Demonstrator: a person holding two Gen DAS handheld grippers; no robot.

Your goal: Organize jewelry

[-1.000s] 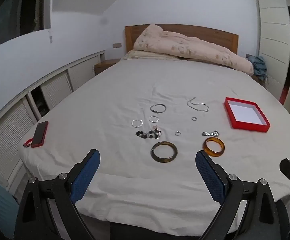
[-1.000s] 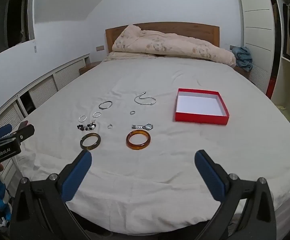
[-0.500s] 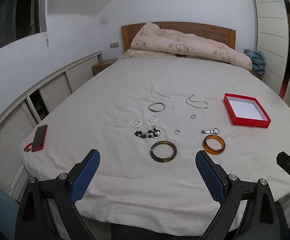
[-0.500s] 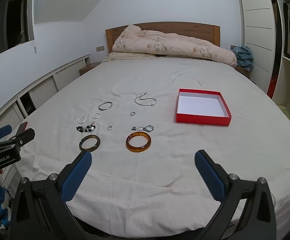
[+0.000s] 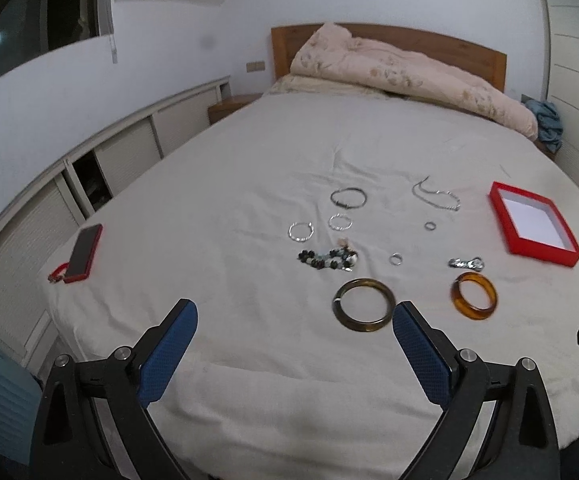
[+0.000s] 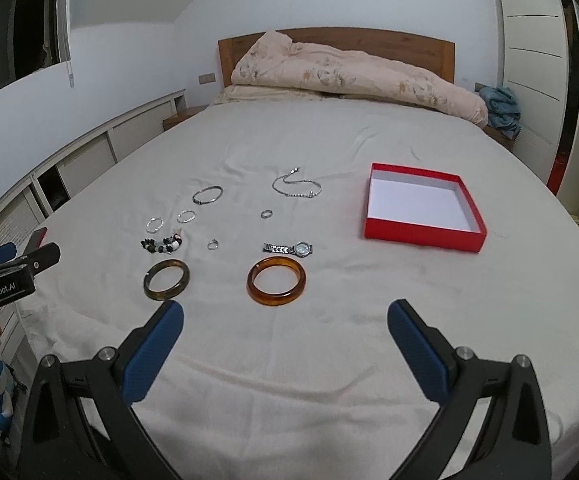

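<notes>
White bed sheet (image 6: 329, 360) carries our jewelry | amber bangle (image 6: 276, 280) and dark bangle (image 6: 166, 280) near its front edge | red box (image 6: 423, 232) toward its right edge | our left gripper (image 5: 295, 350) and right gripper (image 6: 285, 350) hover with fingers spread apart, holding nothing

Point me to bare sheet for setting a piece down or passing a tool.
Free: the near strip between both tools and the bangles, amber bangle and dark bangle; also between watch and red box. Crowded: the rings and beaded bracelet cluster.
</notes>
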